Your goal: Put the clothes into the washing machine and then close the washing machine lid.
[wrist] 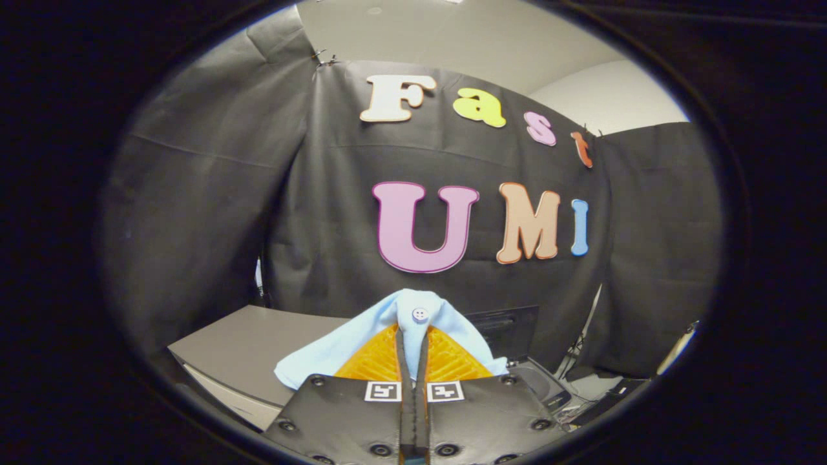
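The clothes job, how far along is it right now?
Done: the pick-up. The gripper is shut on a light blue garment with a button, lifted clear in front of the booth wall. In hand: carrying it. Left: dropping it into the washing machine and closing the lid; the grey surface below may be the machine, but I cannot tell.

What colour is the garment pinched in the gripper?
Light blue, with a pale button; the gripper is shut on the garment, clearest in the gripper view.
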The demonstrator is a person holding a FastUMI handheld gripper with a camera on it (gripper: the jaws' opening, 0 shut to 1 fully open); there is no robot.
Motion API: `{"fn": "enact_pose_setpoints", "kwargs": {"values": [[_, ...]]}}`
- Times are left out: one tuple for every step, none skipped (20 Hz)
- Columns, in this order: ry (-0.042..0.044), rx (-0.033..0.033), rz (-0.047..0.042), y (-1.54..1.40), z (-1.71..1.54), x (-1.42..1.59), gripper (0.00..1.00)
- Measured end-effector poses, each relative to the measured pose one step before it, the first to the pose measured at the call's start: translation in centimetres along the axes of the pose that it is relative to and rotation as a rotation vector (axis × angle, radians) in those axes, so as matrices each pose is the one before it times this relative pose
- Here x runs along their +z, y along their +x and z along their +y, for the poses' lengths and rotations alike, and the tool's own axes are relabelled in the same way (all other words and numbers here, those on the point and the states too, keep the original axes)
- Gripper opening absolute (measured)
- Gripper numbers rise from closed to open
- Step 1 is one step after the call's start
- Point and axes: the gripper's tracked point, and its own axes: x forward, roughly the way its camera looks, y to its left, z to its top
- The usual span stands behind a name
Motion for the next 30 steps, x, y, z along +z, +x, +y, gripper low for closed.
{"fn": "enact_pose_setpoints", "kwargs": {"values": [[0.00883, -0.00743, -0.00215, -0.275, -0.927, 0.231, 0.00], [0.00346, -0.00417, -0.00324, -0.199, -0.696, 0.278, 0.00], [0.00231, -0.00820, -0.00391, -0.262, -0.863, 0.460, 0.00], [0.00100, -0.00730, -0.00541, 0.089, -1.060, 0.238, 0.00], [0.00932, 0.00156, -0.00528, -0.063, -0.658, 0.275, 0.00], [0.01375, 0.00590, -0.00497, 0.067, -0.479, 0.102, 0.00], [0.00639, -0.00083, -0.00541, 0.012, -0.620, 0.140, 0.01], [0.00151, -0.00321, -0.00488, -0.058, -1.136, 0.013, 0.00], [-0.00002, -0.00524, -0.00404, -0.098, -0.961, -0.110, 0.00], [-0.00618, -0.00768, -0.00685, -0.246, -0.860, -0.192, 0.00], [-0.00734, -0.00732, -0.00377, -0.141, -0.808, -0.183, 0.00], [-0.00510, -0.00884, -0.00068, -0.029, -0.744, -0.372, 0.00], [0.00000, -0.01234, -0.00382, 0.134, -0.975, -0.124, 0.00], [0.00303, -0.00894, -0.00741, 0.196, -0.762, 0.045, 0.00], [0.00133, -0.00692, -0.00772, 0.020, -0.482, 0.174, 0.00], [-0.00529, -0.00756, -0.00620, 0.236, -0.605, -0.065, 0.00], [-0.00746, -0.00918, -0.00099, 0.298, -0.614, 0.020, 0.00], [-0.00901, -0.00926, 0.00246, 0.317, -0.442, -0.132, 0.00], [-0.00865, -0.00376, -0.00325, 0.346, -0.313, -0.048, 0.00], [-0.00110, 0.00027, -0.00816, 0.407, -0.305, 0.012, 0.00], [0.00070, 0.00486, -0.01071, 0.528, -0.228, 0.001, 0.00], [0.00264, 0.00267, -0.00486, 0.728, -0.310, -0.295, 0.00], [0.00381, -0.00199, 0.01186, 0.802, -0.533, -0.825, 0.00], [-0.00559, -0.00399, 0.01658, 0.764, -0.454, -1.052, 0.00], [-0.00877, -0.00194, 0.02069, 0.847, -0.441, -1.122, 0.00], [-0.01118, 0.00155, 0.01883, 0.839, -0.106, -1.060, 0.00], [-0.00406, 0.00055, 0.01148, 0.843, -0.375, -0.915, 0.00], [0.00285, 0.00367, 0.01039, 0.964, -0.147, -1.065, 0.00], [0.00005, 0.00032, 0.01295, 1.017, -0.155, -1.254, 0.00], [-0.00440, -0.00003, 0.01807, 1.025, -0.236, -1.467, 0.00]]}}
